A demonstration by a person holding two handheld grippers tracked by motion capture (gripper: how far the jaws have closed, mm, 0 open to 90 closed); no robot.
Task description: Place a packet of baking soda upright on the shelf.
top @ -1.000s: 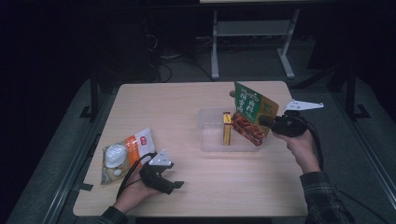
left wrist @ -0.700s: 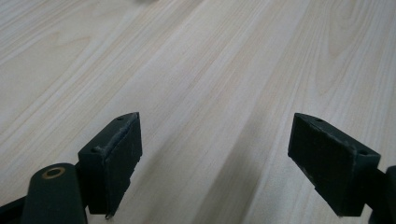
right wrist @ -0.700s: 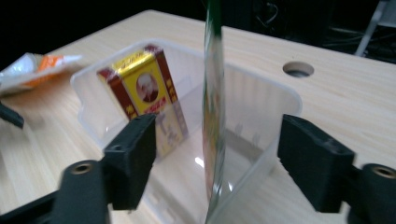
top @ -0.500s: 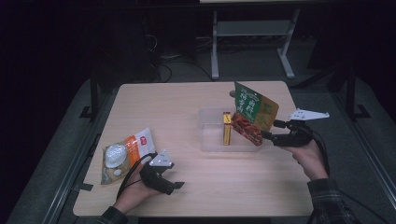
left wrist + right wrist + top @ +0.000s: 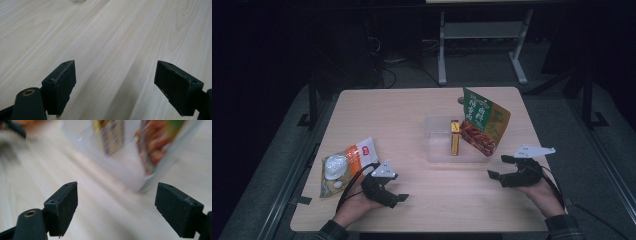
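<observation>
Green and red, the snack bag [image 5: 482, 122] stands tilted in the right end of the clear plastic tub [image 5: 437, 142] at the middle right of the table [image 5: 412, 110]. My right claw [image 5: 498, 167] sits just near and right of it, close to the tub's near right corner, apart from both. Its jaws have just been opening and now stand wide with nothing between them; in the right gripper view I see only bare tabletop between the 2 pads [image 5: 62, 207], with the bag [image 5: 160, 142] and the tub's corner [image 5: 140, 182] beyond them, a little blurred.

My left claw [image 5: 394, 200] rests low at the near left of the table, well apart from the tub. Its jaws are wide too, and the left gripper view shows plain wood [image 5: 112, 50] between the pads [image 5: 60, 85], nothing held.

I count 2 things in the tub: the snack bag leaning at its right end, its top rising well above the rim, and a narrow yellow box [image 5: 455, 137] upright beside it, near the middle. An orange and white packet [image 5: 343, 165] lies flat on the table, just left of my left claw.
</observation>
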